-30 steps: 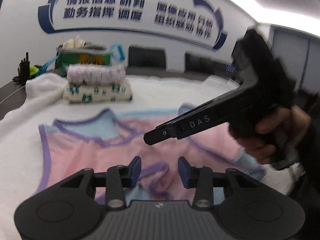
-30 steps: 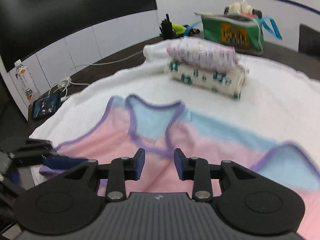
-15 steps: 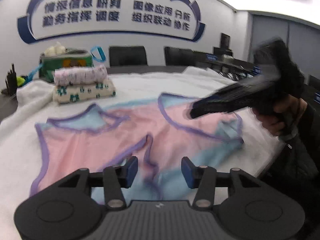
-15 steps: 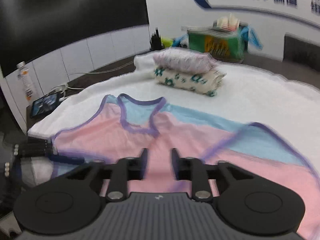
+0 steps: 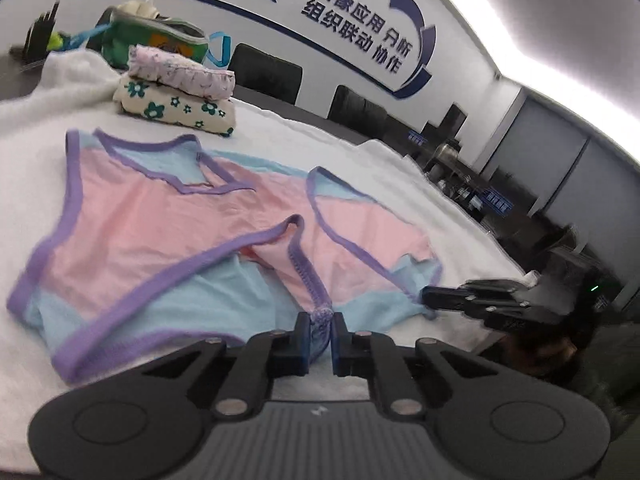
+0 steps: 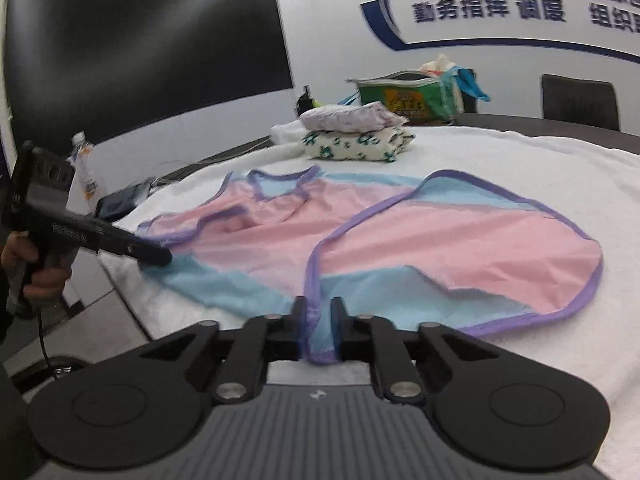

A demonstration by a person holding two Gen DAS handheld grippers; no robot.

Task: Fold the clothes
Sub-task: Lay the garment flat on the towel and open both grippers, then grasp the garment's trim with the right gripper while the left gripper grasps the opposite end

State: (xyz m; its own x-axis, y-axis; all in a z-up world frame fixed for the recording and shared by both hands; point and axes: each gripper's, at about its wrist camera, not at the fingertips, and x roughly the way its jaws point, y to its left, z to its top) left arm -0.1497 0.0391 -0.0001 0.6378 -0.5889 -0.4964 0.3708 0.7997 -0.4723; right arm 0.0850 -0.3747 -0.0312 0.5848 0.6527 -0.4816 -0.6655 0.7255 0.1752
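Note:
A pink and light-blue sleeveless top (image 5: 168, 216) with purple trim lies spread, slightly rumpled, on a white towel-covered table (image 5: 360, 160). My left gripper (image 5: 321, 320) is shut on a purple trim strip at the top's near edge. In the same view, the right gripper (image 5: 430, 298) reaches in from the right to the blue corner. In the right wrist view, my right gripper (image 6: 318, 314) is shut on the purple hem of the top (image 6: 440, 240), and the left gripper (image 6: 162, 257), held by a hand, touches the far-left edge.
Two folded garments (image 5: 176, 96) are stacked at the back of the towel, with a green bag (image 5: 160, 40) behind them. A water bottle (image 6: 84, 168) and a dark device (image 6: 120, 200) lie off the towel's left side. Chairs (image 5: 264, 76) line the far table edge.
Both grippers were open above the top. They have come down to its near edge and shut on the purple-trimmed fabric, and the right gripper has swung out to the right corner.

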